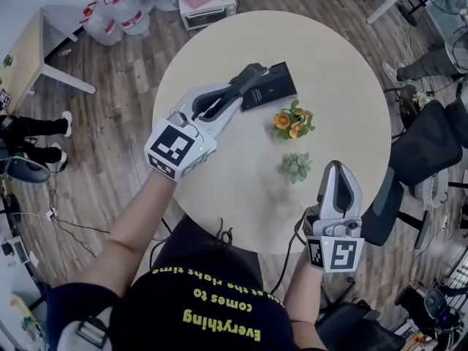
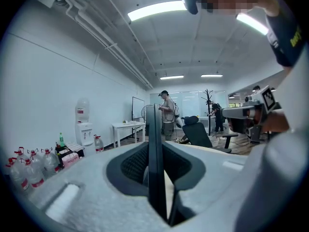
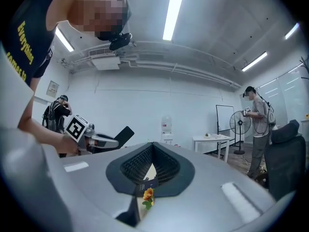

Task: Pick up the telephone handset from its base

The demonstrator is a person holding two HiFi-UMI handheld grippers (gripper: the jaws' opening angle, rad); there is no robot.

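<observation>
In the head view my left gripper (image 1: 234, 93) reaches over the round table (image 1: 344, 72) and is shut on the black telephone handset (image 1: 254, 70). The handset is held on edge, lifted above the flat black base (image 1: 274, 86). In the left gripper view the handset (image 2: 153, 163) stands as a thin dark slab pinched between the jaws. The right gripper view shows that gripper (image 3: 94, 140) from the side, the handset (image 3: 123, 134) sticking out past its tip. My right gripper (image 1: 338, 168) hovers at the table's near right edge, shut and holding nothing.
A pot of orange flowers (image 1: 292, 121) and a small green plant (image 1: 296, 167) stand on the table between the grippers. A black office chair (image 1: 424, 152) sits at the right. Water bottles (image 1: 117, 9) line the floor at the far left. People stand in the room (image 3: 258, 129).
</observation>
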